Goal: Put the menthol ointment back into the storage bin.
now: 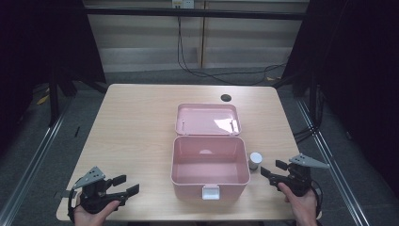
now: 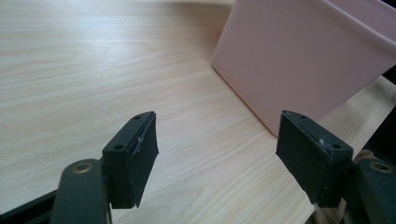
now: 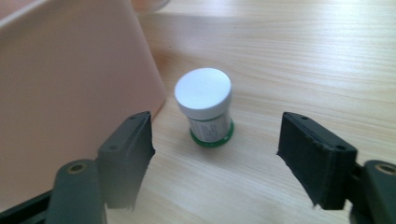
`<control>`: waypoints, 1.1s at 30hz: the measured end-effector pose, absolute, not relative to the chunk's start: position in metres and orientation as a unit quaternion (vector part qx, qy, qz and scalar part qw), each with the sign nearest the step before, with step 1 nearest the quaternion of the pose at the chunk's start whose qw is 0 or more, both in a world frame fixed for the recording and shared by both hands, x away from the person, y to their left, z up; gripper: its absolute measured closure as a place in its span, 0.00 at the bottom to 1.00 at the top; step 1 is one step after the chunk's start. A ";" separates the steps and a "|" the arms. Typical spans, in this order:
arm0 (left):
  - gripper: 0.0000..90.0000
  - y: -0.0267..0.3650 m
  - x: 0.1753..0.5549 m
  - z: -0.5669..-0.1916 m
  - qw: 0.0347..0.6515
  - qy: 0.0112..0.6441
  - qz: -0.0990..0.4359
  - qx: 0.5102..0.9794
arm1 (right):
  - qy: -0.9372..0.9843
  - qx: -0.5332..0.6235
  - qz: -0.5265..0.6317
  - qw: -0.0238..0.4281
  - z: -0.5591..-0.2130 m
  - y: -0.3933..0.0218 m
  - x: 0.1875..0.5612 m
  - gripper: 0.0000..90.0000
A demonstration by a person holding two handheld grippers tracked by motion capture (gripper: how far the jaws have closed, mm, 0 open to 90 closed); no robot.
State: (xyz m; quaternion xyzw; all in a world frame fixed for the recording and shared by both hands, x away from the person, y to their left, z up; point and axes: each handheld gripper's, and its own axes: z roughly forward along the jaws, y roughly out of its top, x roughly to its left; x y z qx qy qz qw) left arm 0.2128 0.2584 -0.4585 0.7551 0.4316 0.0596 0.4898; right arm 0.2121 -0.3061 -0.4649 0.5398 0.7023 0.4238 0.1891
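From where I stand, a small white-capped bottle [image 1: 255,160] stands upright on the wooden table [image 1: 136,122], just beside the right wall of the open pink box [image 1: 210,165], apart from it by a thin strip of bare wood. The right gripper [image 1: 271,170] sits close behind it near the table's front right corner, its jaws spread wide with nothing between the pads; in the right gripper view the bottle [image 3: 204,105] stands ahead of the gap, the box wall [image 3: 70,84] close on one side and open tabletop on the other. The box lid [image 1: 207,119] lies flat, folded back toward the far edge, so the box mouth is unobstructed from above. The left gripper [image 1: 126,184] rests near the front left corner, jaws likewise apart and empty, with the box's corner [image 2: 299,56] ahead of it in the left gripper view. A wide stretch of bare wood runs along the left half of the table. A dark round hole [image 1: 226,98] sits near the far edge, well apart from everything.
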 end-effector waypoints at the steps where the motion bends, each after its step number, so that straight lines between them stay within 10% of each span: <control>1: 0.32 0.258 0.213 -0.458 0.490 0.431 0.059 0.755 | 0.703 0.541 0.422 0.187 -0.465 -0.307 0.212 0.31; 33: 0.32 0.250 0.216 -0.458 0.473 0.422 0.050 0.772 | 0.773 0.488 0.386 0.121 -0.429 -0.310 0.223 0.25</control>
